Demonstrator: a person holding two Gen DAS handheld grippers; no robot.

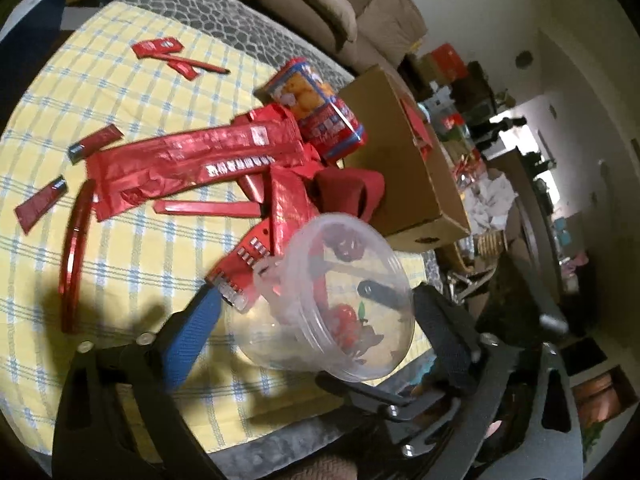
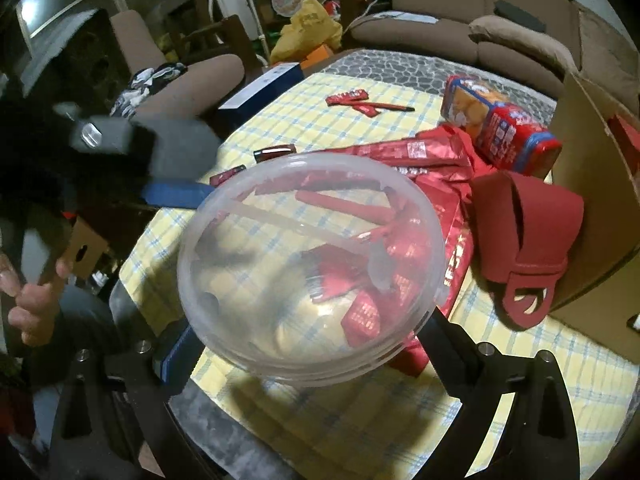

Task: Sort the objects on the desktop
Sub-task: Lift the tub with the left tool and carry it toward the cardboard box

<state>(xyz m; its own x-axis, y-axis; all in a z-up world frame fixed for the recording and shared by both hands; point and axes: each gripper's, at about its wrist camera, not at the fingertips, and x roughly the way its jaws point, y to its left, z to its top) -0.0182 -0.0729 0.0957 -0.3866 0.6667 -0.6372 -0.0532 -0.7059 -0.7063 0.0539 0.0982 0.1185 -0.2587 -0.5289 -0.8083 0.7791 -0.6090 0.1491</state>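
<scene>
A clear plastic tub (image 2: 304, 264) hangs tilted above the yellow checked tablecloth (image 2: 360, 420), its mouth towards the right wrist camera. My right gripper (image 2: 312, 326) is shut on the tub, one finger on each side of its rim. My left gripper (image 1: 316, 300) is open and straddles the same tub (image 1: 332, 292). Its blue pad (image 1: 192, 328) stands a little off the tub's wall, and in the right wrist view that blue finger (image 2: 176, 196) reaches the rim. Red shapes show through the tub; I cannot tell whether they lie inside it.
On the cloth lie long red foil packets (image 1: 192, 160), a snack can (image 1: 316, 108), a rolled red belt (image 2: 524, 236), a red hoop (image 1: 74, 256), small red sachets (image 1: 38, 204) and a red pen (image 1: 200, 65). A cardboard box (image 1: 400, 168) stands at the right. A hand (image 2: 28, 300) shows at left.
</scene>
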